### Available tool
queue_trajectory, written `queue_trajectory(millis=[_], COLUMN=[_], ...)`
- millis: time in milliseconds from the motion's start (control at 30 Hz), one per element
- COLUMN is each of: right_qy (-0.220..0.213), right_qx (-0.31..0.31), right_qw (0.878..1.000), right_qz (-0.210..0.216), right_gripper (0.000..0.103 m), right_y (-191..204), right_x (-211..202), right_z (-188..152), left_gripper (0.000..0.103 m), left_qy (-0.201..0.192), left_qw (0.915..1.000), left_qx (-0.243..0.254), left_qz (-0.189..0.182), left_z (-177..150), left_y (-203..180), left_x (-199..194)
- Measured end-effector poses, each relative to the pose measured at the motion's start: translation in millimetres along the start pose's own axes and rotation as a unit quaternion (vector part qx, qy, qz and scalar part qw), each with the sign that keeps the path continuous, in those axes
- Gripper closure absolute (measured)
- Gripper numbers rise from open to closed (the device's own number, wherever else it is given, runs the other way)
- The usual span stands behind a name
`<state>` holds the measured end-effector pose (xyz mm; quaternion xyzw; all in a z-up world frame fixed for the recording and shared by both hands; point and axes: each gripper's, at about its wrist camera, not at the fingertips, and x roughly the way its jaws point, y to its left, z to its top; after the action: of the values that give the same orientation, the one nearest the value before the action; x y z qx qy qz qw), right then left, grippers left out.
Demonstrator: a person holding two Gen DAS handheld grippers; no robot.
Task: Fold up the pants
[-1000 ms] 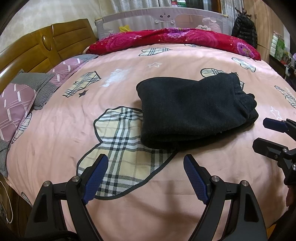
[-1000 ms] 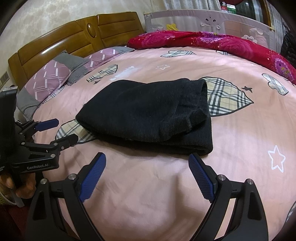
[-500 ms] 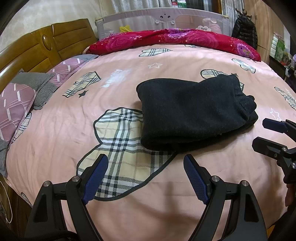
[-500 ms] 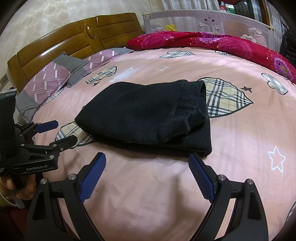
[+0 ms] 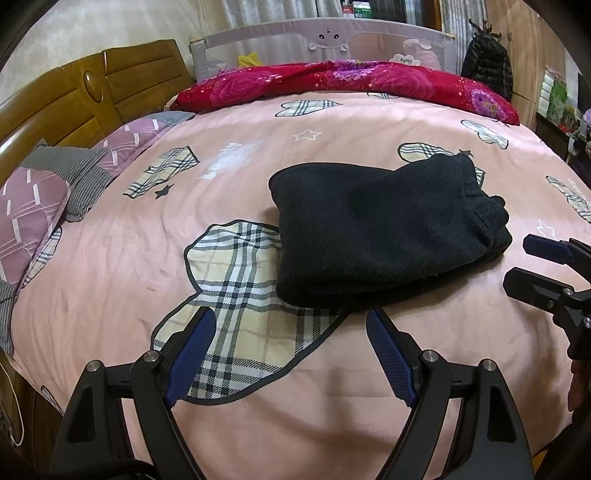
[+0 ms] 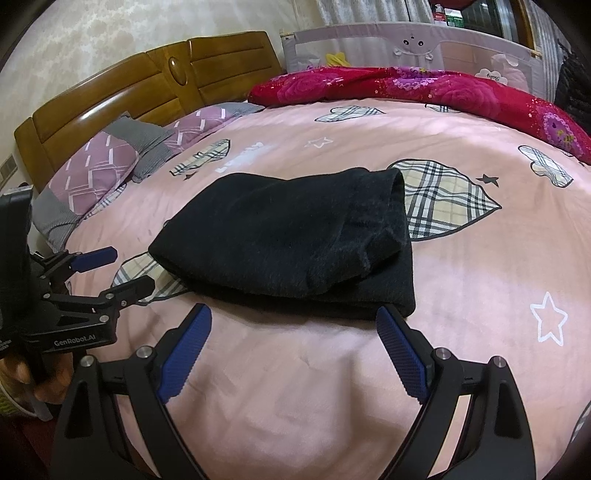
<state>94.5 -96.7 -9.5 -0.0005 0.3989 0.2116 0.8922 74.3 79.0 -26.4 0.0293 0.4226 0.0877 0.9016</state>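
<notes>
Nearest: left gripper w/ jaws spread wide, nothing btwn them, hovering over the pink sheet just short of the plaid patch. Right gripper likewise wide open & empty, blue pads above bare sheet; its right pad sits just beside the pants' near right corner, contact can't be told. Each gripper shows at the edge of the other's view, jaws apart there too. Next out: pants, black, thick knit-looking, lying mid-bed as a compact stacked rectangle, several layers, rounded fold on the left, ribbed band/cuff end bunched on the right. Near left corner overlaps the plaid patch. Top layer sits a bit skewed over the bottom one on the right side. Farther left: pillows by the headboard. Far edge: red quilt, then a bed rail. Judgement: folding looks done or nearly so; step in hand reads as release/pull-back or a last check. If anything's left, next move = tidy the skewed right end: pinch the top layer's loose edge, square it over the bottom layer, light pull so the stack doesn't slide on the sheet.
</notes>
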Motion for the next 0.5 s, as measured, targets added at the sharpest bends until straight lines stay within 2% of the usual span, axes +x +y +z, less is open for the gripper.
queue_trajectory(millis=[500], right_qy=[-0.004], right_qx=[-0.007], right_qw=[1.000], right_qz=[0.001], right_gripper=[0.012], right_y=[3.2], right_x=[-1.7], right_z=[4.2], left_gripper=[0.019], left_qy=[-0.006], left_qw=[1.0000], left_qx=[-0.004], left_qz=[0.003], left_z=[5.9], left_y=[-0.2], left_x=[0.4])
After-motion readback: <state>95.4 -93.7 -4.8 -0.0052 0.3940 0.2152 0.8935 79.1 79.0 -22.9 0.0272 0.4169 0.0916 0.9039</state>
